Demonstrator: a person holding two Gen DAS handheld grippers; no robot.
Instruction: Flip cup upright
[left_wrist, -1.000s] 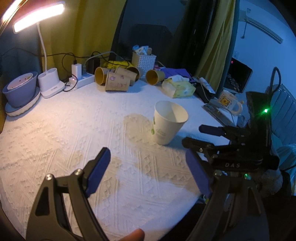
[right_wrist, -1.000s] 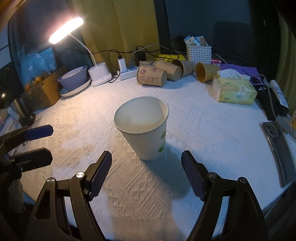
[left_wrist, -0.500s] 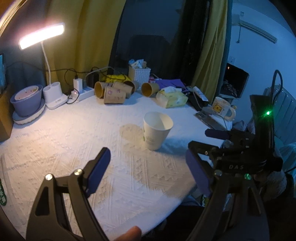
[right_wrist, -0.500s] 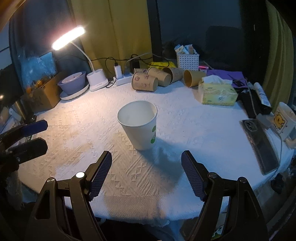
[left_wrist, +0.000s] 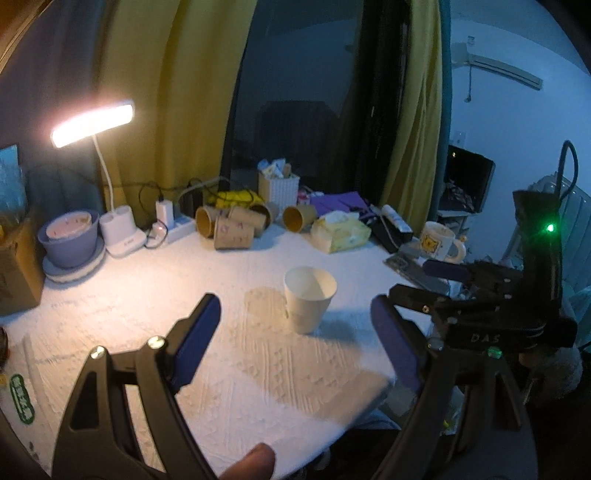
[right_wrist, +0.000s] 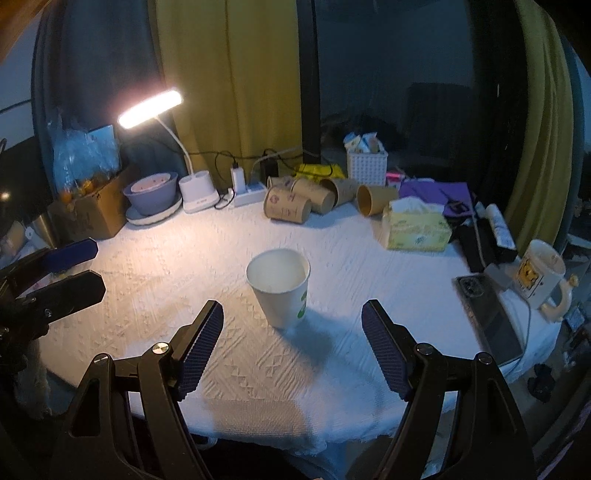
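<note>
A white paper cup (left_wrist: 308, 301) with a green mark stands upright, mouth up, on the white tablecloth (left_wrist: 129, 306); it also shows in the right wrist view (right_wrist: 280, 286). My left gripper (left_wrist: 295, 347) is open and empty, held back from the cup near the table's front edge. My right gripper (right_wrist: 293, 349) is open and empty, also short of the cup. Each gripper shows in the other's view, the right one (left_wrist: 450, 284) at the right, the left one (right_wrist: 70, 273) at the left.
Several brown paper cups (right_wrist: 295, 201) lie on their sides at the back, by a tissue box (right_wrist: 415, 229), white basket (right_wrist: 365, 166), power strip, lit desk lamp (right_wrist: 151, 109) and purple bowl (right_wrist: 151, 190). A mug (right_wrist: 541, 278) and phone (right_wrist: 487, 317) sit at the right edge.
Both grippers have pulled back and up from the cup, which now looks smaller and farther. The cup stays upright and has not moved. Both grippers stay open.
</note>
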